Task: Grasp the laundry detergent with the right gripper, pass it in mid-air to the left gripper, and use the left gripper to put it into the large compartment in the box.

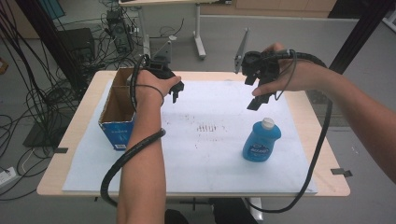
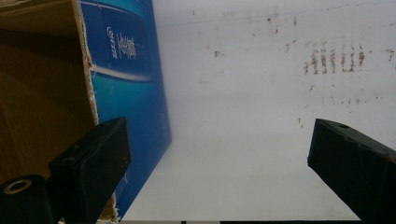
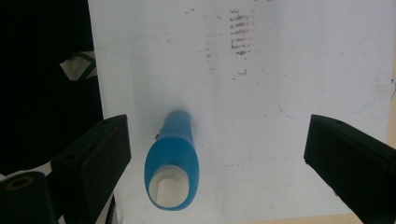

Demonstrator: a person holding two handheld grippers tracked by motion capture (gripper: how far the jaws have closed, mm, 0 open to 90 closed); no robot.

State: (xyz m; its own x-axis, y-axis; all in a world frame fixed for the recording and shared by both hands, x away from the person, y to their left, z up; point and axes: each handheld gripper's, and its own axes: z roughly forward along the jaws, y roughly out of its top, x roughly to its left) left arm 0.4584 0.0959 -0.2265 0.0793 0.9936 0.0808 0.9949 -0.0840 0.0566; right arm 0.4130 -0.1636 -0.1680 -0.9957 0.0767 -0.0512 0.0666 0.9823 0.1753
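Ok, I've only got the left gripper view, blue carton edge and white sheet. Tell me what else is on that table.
Observer: A blue bottle with a white cap stands upright on the white sheet, on the person's right side.
Operator: Give me the right tool's position.
Observer: The right tool is held above the sheet, up-table from the bottle, jaws wide apart and holding nothing.
Operator: Report the carton's state.
Observer: The open-topped carton stands at the sheet's left edge; what shows of its inside is bare brown cardboard.
Operator: Say where my own tool sits.
Observer: The left tool hangs just right of the carton's far end, open and holding nothing.
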